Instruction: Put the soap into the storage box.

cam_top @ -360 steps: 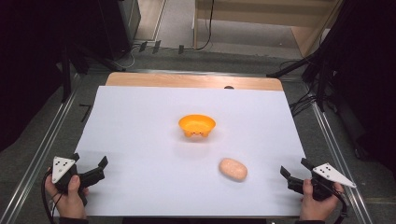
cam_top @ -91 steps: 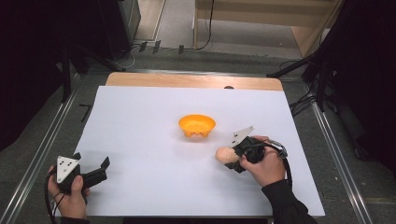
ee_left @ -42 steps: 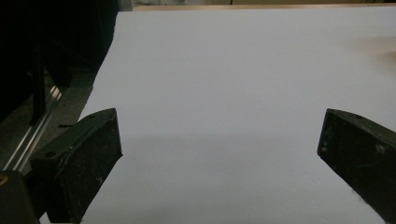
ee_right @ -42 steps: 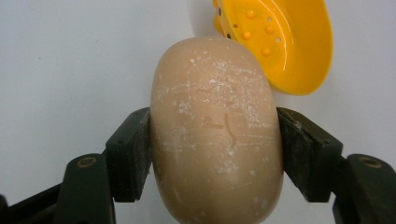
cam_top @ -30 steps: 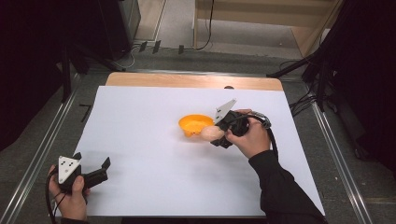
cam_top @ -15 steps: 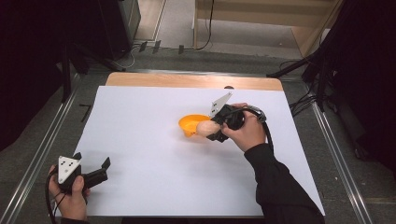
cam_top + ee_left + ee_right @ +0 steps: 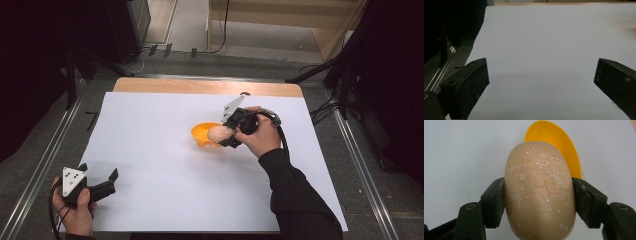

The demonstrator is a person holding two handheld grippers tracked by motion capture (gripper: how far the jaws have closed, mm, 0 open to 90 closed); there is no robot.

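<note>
White table (image 7: 150, 150), dark room. Bun (image 7: 540, 187) clamped in right gripper (image 7: 226, 136), over bowl (image 7: 202, 134) rim; release pending. Left gripper (image 7: 107, 181) gaped empty, well off bowl.

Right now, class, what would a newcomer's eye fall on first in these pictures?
The tan bread roll, clamped between the right gripper's black fingers, held over the orange bowl mid-table. Next, the left gripper, open and idle at the near left corner of the white tabletop.
</note>
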